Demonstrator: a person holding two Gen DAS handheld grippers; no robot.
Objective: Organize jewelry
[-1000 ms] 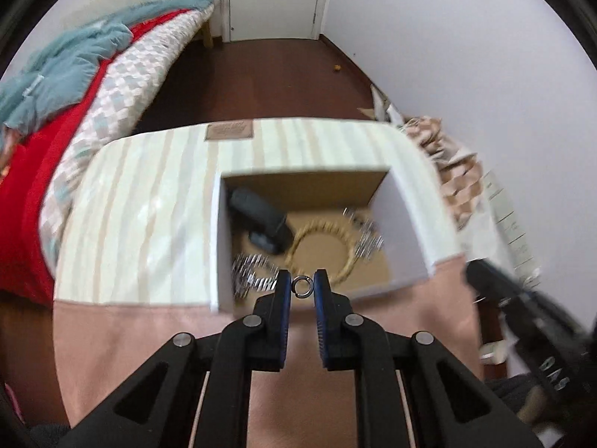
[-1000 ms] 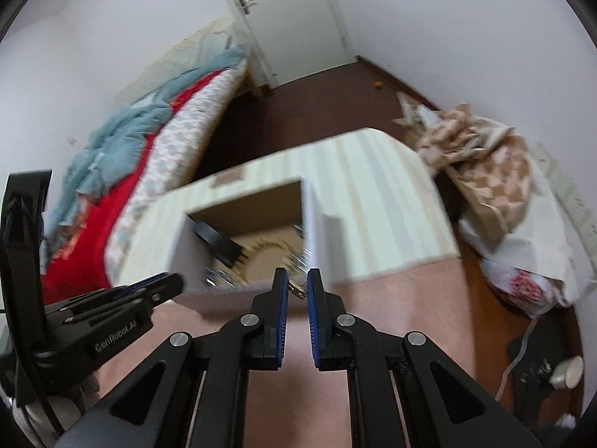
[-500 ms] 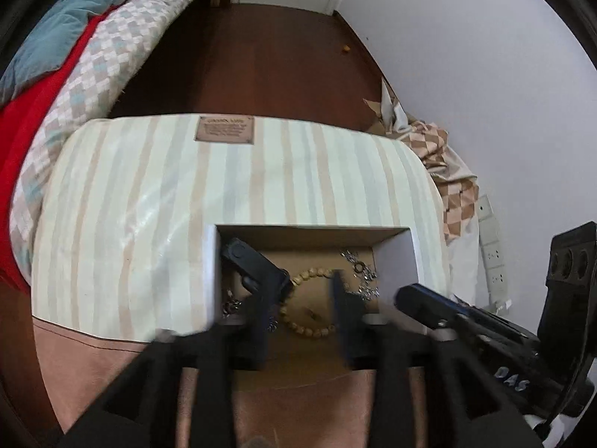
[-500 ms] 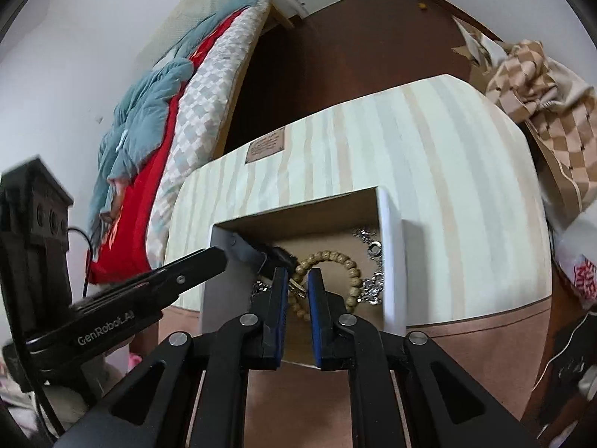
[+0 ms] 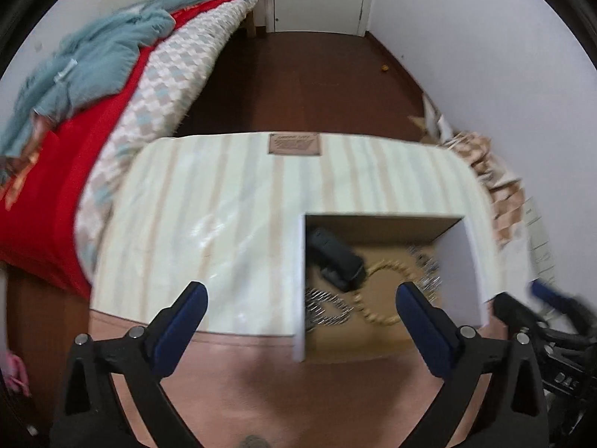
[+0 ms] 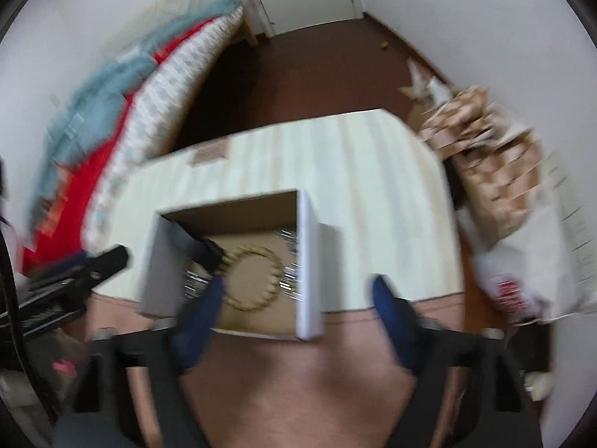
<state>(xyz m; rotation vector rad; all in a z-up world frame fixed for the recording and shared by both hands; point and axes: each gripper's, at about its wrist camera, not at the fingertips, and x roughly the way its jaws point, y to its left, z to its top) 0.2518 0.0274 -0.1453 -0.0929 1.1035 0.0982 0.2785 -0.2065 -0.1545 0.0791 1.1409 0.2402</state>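
Left wrist view: a bed [image 5: 93,119] with red cover and grey-blue blanket fills the upper left of the frame, dark brown floor [image 5: 317,82] beside it. Centre frame, a striped cushioned top [image 5: 224,224] carries an open white box [image 5: 462,261] at lower right. Inside the box lie a black case [image 5: 337,261], a wooden bead bracelet [image 5: 384,291] just right of it, and silvery chains [image 5: 324,306] at the box's lower left. At the bottom, the left gripper [image 5: 298,295] stands with jaws spread wide, nothing between them. Right wrist view, blurred: the right gripper [image 6: 296,295] is likewise spread wide and empty, its jaws straddling the box's right wall [image 6: 308,261], bracelet [image 6: 253,278] centre frame.
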